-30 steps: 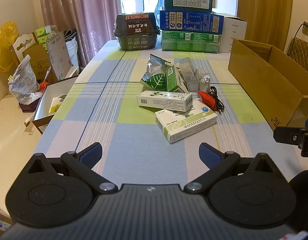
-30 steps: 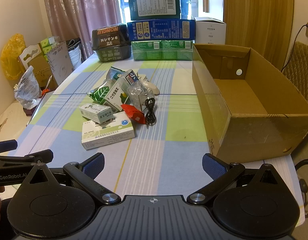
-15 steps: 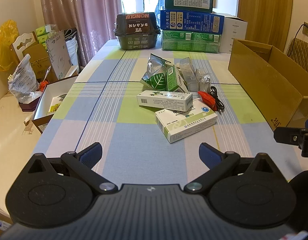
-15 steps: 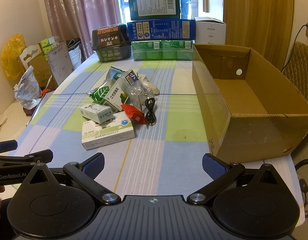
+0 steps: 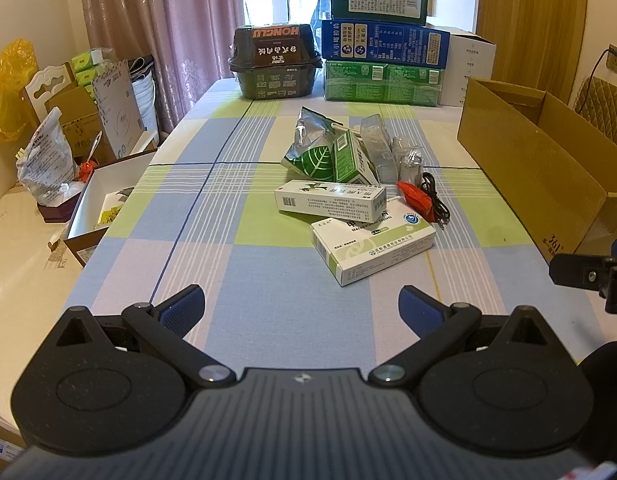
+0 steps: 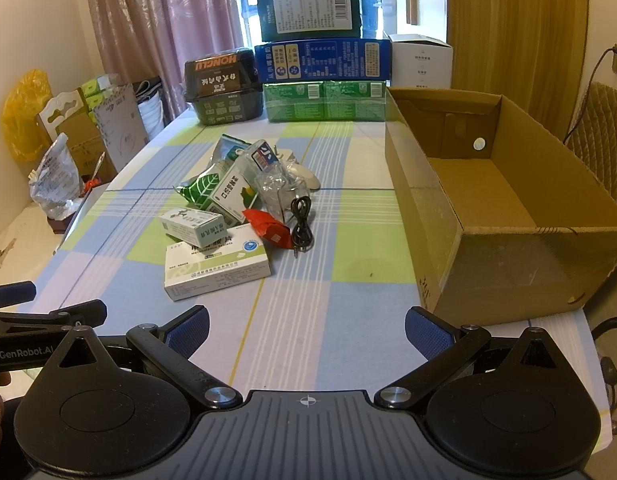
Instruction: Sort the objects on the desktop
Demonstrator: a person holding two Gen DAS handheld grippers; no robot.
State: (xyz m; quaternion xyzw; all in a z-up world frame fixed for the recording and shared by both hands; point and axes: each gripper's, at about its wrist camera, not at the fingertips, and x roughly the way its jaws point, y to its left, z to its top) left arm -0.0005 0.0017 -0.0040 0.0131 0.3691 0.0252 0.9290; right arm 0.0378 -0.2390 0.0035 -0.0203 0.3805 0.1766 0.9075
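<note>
Medicine box [image 5: 373, 246] lies straight ahead of the spread, empty left gripper [image 5: 301, 306], long axis slanting right; the right gripper [image 6: 307, 326], equally open, sits further right.

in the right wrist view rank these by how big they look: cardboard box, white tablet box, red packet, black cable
1. cardboard box, by far the largest, though it also lies nearest the camera.
2. white tablet box.
3. red packet and black cable: they look about alike, so I would not rank them.
</note>
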